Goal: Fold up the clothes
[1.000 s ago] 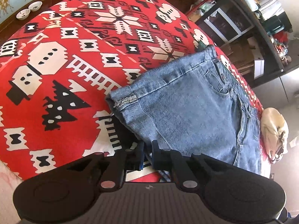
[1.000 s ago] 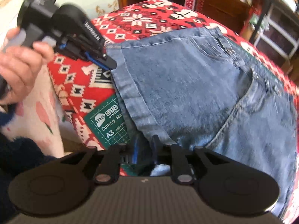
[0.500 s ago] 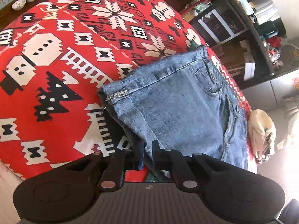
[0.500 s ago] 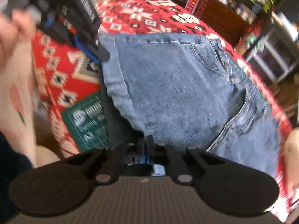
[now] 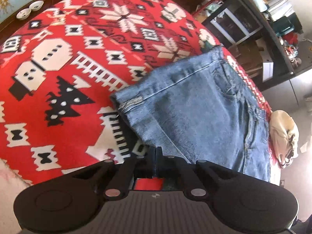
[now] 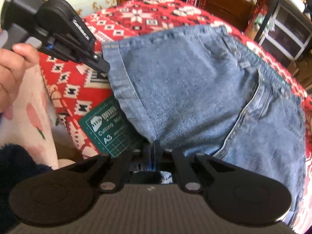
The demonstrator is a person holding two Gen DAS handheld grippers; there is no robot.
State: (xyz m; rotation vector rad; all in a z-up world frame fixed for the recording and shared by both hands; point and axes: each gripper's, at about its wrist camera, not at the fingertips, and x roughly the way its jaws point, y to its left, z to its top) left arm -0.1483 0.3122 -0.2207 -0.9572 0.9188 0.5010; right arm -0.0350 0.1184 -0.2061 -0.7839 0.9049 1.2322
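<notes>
Blue jeans [image 5: 195, 113] lie folded on a red patterned cloth [image 5: 78, 78], waistband to the right. My left gripper [image 5: 155, 152] is shut on the near left hem edge of the folded layer. From the right wrist view the jeans [image 6: 195, 87] fill the middle. The left gripper [image 6: 102, 67] pinches the hem corner at upper left, held by a person's hand [image 6: 13, 68]. My right gripper [image 6: 155, 146] is shut on the near edge of the jeans, with denim showing under its fingers.
A green cutting mat [image 6: 109, 130] peeks out from under the jeans at the table's near corner. Two small bowls [image 5: 29, 9] sit far left. Dark shelving [image 5: 253, 19] stands beyond the right edge, with a cream bundle [image 5: 282, 134] below it. A floral cloth [image 6: 33, 117] hangs at left.
Both pairs of fingers had a small gap a second ago and are now pressed together on the jeans' edge. The jeans have shifted only slightly.
</notes>
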